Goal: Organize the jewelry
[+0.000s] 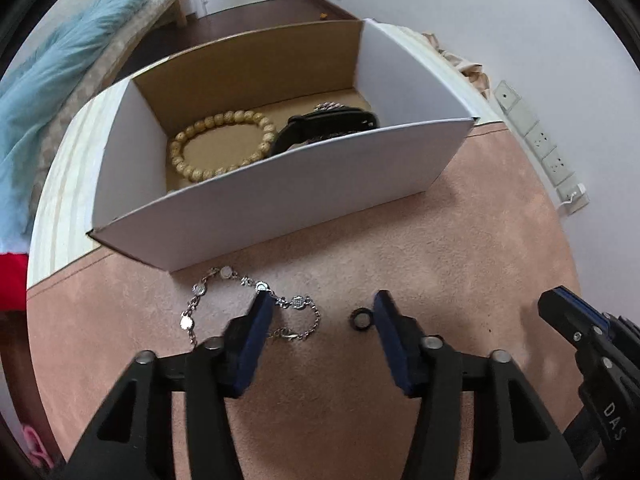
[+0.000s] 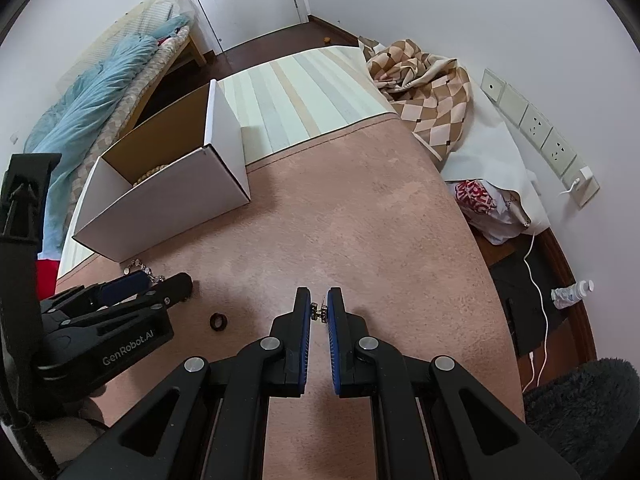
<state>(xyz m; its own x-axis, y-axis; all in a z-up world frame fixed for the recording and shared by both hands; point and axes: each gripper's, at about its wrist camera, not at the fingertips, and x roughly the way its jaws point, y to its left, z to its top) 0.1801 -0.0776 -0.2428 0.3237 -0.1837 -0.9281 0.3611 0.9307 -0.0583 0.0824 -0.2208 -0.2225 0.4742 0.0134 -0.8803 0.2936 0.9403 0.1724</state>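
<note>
A white cardboard box (image 1: 280,184) (image 2: 168,200) stands on the pink mat (image 1: 440,260) and holds a tan beaded bracelet (image 1: 224,144) and a black watch (image 1: 324,128). In front of the box lies a silver chain bracelet (image 1: 248,300) (image 2: 138,268), with a small dark ring (image 1: 361,319) (image 2: 218,323) to its right. My left gripper (image 1: 322,304) (image 2: 152,280) hovers low over them, open; part of the chain lies between its fingers and the ring sits just inside the right finger. My right gripper (image 2: 319,300) (image 1: 560,312) is shut on a small metal jewelry piece (image 2: 319,311).
A checkered blanket (image 2: 420,80) and a plastic bag (image 2: 480,200) lie at the mat's right edge. Wall sockets (image 2: 536,132) and a white cable (image 2: 536,280) run along the right. A striped surface (image 2: 304,96) lies behind the box, with a blue fluffy blanket (image 1: 60,72) to the left.
</note>
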